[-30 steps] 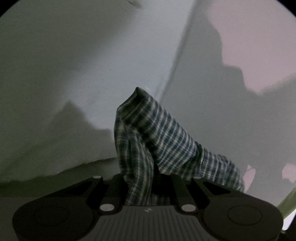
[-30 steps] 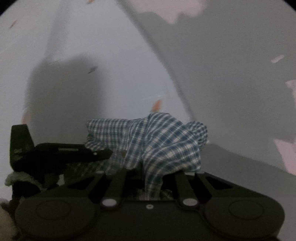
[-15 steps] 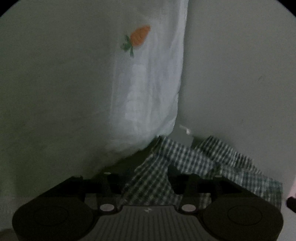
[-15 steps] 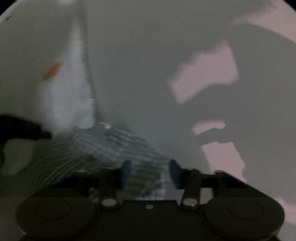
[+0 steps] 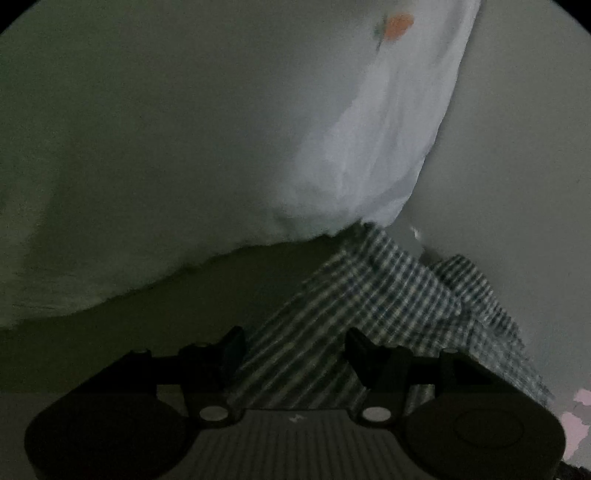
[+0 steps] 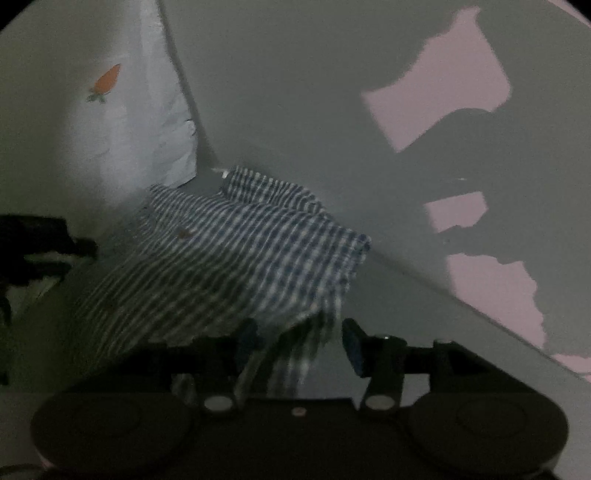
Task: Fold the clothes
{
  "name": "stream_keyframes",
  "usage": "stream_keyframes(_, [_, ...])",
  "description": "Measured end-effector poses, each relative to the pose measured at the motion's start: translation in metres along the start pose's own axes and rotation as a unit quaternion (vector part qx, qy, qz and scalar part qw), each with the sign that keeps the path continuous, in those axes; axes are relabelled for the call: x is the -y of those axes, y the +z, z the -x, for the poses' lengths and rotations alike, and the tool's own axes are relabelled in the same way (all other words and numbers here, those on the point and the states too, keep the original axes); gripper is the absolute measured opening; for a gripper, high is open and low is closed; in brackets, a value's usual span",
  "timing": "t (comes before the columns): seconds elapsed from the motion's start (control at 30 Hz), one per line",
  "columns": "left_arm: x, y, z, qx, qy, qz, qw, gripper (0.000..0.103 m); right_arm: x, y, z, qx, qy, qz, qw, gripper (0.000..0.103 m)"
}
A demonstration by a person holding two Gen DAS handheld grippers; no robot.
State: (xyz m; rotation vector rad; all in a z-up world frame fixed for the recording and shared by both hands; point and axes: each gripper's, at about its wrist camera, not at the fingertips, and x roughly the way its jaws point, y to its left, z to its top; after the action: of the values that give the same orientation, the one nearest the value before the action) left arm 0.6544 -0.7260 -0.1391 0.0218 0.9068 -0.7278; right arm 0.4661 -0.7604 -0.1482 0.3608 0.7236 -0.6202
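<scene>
With both sets of jaws opening, this reads as the letting-go step of a fold. The left gripper [image 5: 295,341] stands about half wide, and the checked shirt [image 5: 388,302] runs up between its fingers without either pad pressing on it, as far as the dim view shows. Beyond its tips the cloth lies in a low rumpled heap on a pale surface, whether bench or bed I cannot tell, and it stretches ahead and to the right. Just past the heap hangs a white sheet [image 5: 369,158] printed with a small carrot [image 5: 397,24].

The right gripper [image 6: 299,339] is likewise half wide; a loose corner of the shirt [image 6: 240,258] droops between its fingers, apart from the blue pad on the right, with the bulk heaped ahead and to the left. The sheet [image 6: 144,122] and carrot [image 6: 105,83] lie further ahead on the left.

Next, I judge, both grippers must back out without dragging the cloth, then find the next edge to fold.
</scene>
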Motion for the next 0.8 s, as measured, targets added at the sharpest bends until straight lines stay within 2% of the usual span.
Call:
stream_keyframes(0.03, [0.002,-0.003,0.017,0.008,0.0,0.0,1.0,0.063,-0.002,0.0,0.01,-0.002,0.003,0.008,1.0,0.059])
stream_keyframes(0.1, [0.0,-0.012,0.057,0.024,0.002,0.007,0.9997,0.069,0.002,-0.003,0.04,0.005,0.021,0.023,0.999,0.072])
stream_keyframes(0.13, [-0.002,-0.019,0.079,0.03,0.005,0.017,0.9994,0.073,-0.003,-0.002,0.053,0.012,0.033,0.03,0.999,0.083])
stream_keyframes(0.2, [-0.004,-0.039,0.125,0.042,0.006,0.033,0.9986,0.076,-0.017,-0.003,0.077,0.035,0.056,0.047,0.997,0.086])
stream_keyframes(0.27, [-0.007,-0.066,0.175,0.052,0.018,0.051,0.9972,0.081,-0.034,-0.007,0.105,0.05,0.08,0.082,0.992,0.098])
stream_keyframes(0.3, [-0.009,-0.08,0.202,0.057,0.027,0.062,0.9961,0.081,-0.043,-0.011,0.117,0.053,0.092,0.099,0.989,0.1])
stream_keyframes(0.43, [-0.018,-0.134,0.304,0.094,0.048,0.094,0.9899,0.091,-0.077,-0.029,0.161,0.06,0.148,0.151,0.976,0.102])
stream_keyframes(0.47, [-0.019,-0.146,0.327,0.107,0.053,0.09,0.9888,0.095,-0.084,-0.036,0.173,0.062,0.164,0.159,0.972,0.102])
stream_keyframes(0.53, [-0.022,-0.172,0.376,0.135,0.071,0.079,0.9852,0.096,-0.096,-0.053,0.204,0.07,0.188,0.171,0.964,0.102])
stream_keyframes(0.63, [-0.029,-0.213,0.433,0.18,0.097,0.095,0.9743,0.101,-0.114,-0.085,0.247,0.082,0.212,0.193,0.954,0.102])
stream_keyframes(0.7, [-0.035,-0.242,0.466,0.202,0.106,0.113,0.9671,0.103,-0.12,-0.107,0.28,0.09,0.218,0.206,0.95,0.102])
stream_keyframes(0.8, [-0.038,-0.284,0.508,0.225,0.122,0.114,0.9601,0.103,-0.127,-0.141,0.325,0.097,0.232,0.223,0.942,0.102])
